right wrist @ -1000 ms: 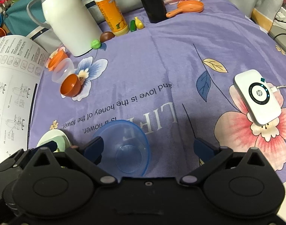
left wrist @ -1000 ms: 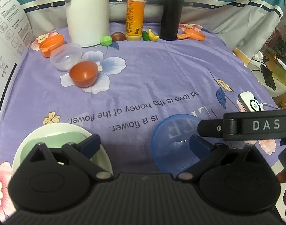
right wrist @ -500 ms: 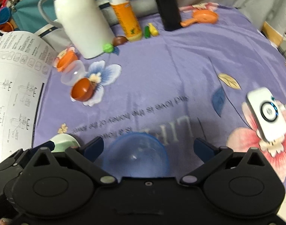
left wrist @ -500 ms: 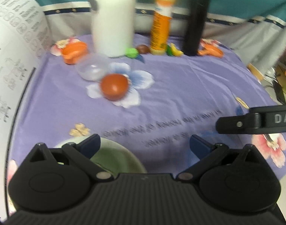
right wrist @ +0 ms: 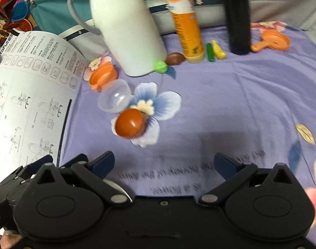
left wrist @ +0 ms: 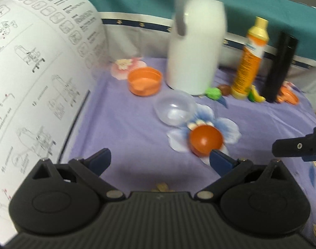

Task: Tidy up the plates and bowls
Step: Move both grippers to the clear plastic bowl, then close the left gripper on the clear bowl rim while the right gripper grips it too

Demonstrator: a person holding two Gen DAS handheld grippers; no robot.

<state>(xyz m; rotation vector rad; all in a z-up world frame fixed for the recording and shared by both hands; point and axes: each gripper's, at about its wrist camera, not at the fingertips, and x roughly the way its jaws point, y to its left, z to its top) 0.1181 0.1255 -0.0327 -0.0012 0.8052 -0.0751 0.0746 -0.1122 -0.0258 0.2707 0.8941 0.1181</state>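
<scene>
A small brown-red bowl [left wrist: 205, 140] lies tipped on the purple flowered cloth, beside a clear bowl [left wrist: 174, 110] and an orange cup-like bowl [left wrist: 145, 81]. My left gripper [left wrist: 160, 159] is open and empty, just short of the brown-red bowl. The same bowls show in the right wrist view: brown-red [right wrist: 129, 123], clear [right wrist: 114, 98], orange [right wrist: 103, 76]. My right gripper [right wrist: 164, 162] is open and empty, held above the cloth. The blue bowl and the green plate are out of view.
A white jug [right wrist: 126, 27], an orange bottle [right wrist: 186, 20] and a black flask [right wrist: 237, 14] stand at the back with small toy foods and an orange toy pan [right wrist: 272, 41]. A large instruction sheet [left wrist: 33, 78] curls up at the left.
Both grippers have moved forward and up; the blue bowl and the green plate have dropped out of view below them. The far bowls now look nearer. Both grippers stay open.
</scene>
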